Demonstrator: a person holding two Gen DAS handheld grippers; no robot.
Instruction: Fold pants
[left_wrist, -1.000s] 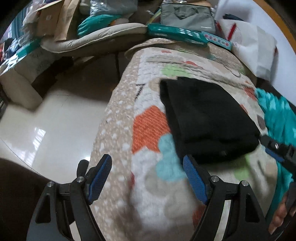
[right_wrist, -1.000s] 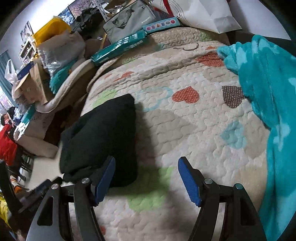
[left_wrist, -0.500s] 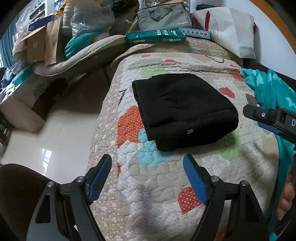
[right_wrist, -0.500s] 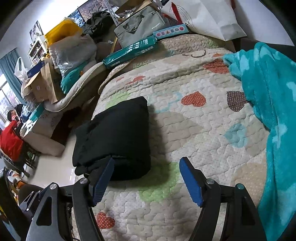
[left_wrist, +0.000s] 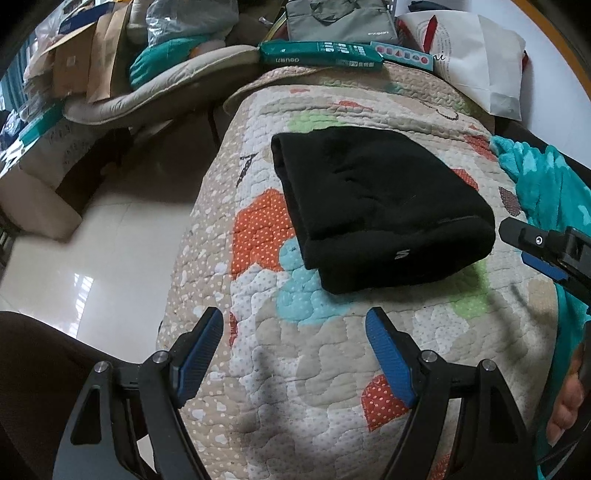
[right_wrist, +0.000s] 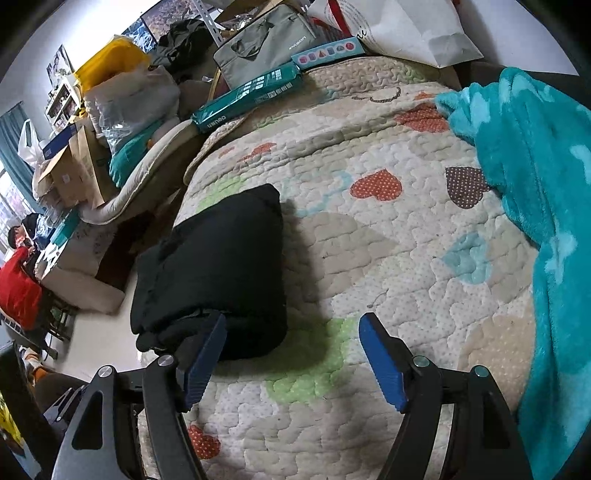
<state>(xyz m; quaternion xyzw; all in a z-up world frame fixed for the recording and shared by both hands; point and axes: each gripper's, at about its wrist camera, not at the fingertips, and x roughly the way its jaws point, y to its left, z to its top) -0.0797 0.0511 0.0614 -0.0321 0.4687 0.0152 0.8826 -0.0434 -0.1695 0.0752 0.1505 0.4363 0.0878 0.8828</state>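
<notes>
Pants (left_wrist: 376, 206) folded, far edge hidden, right gripper (left_wrist: 543, 254) partly cut off

Bed under my claws is wearing a quilted cover (left_wrist: 314, 387) printed with orange, teal and green hearts. Folded black pants (left_wrist: 376, 206) are lying flat on it near its floor-side edge. A teal fleece blanket (right_wrist: 535, 206) is lying bunched along the opposite side. At the far end a long teal box (right_wrist: 247, 99) and a smaller light-blue box (right_wrist: 327, 51) are resting on the quilt's edge, a white paper bag (left_wrist: 476, 62) lying beside them.
</notes>
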